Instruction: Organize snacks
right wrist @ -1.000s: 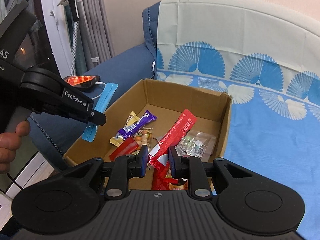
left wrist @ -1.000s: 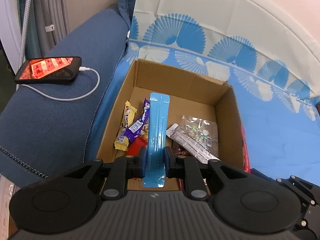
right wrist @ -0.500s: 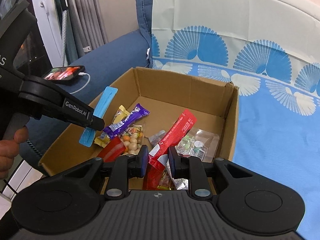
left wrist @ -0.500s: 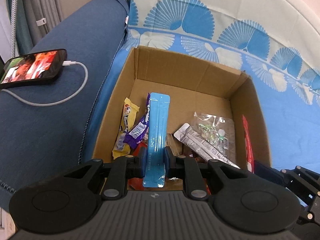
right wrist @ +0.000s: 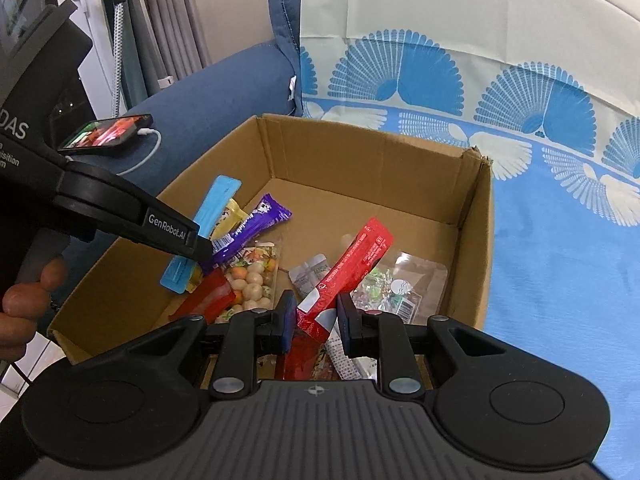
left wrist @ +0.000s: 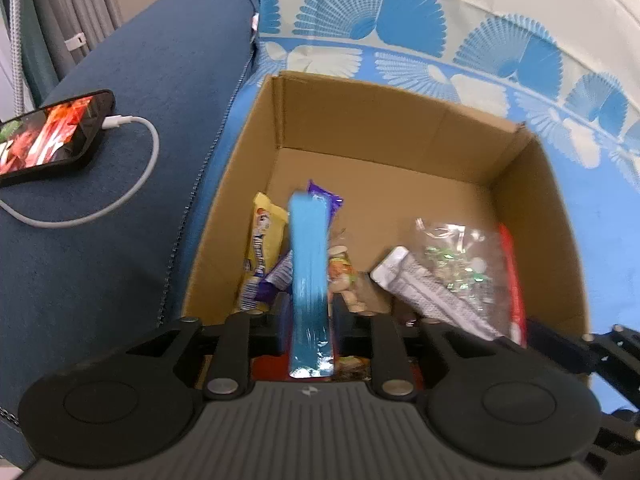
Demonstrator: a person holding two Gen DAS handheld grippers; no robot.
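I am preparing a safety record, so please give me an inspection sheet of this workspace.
Surface: patterned blue sofa cover, cardboard box on it.
Job's things: purple bar, yellow bar, clear sweets bag lie in box.
Clutter: phone on armrest.
Grippers: left gripper jaws just opening, blue packet loose between them; right gripper shut on red stick packet.
Cables: white charging cable plugged into phone.
Surroundings: grey curtain.
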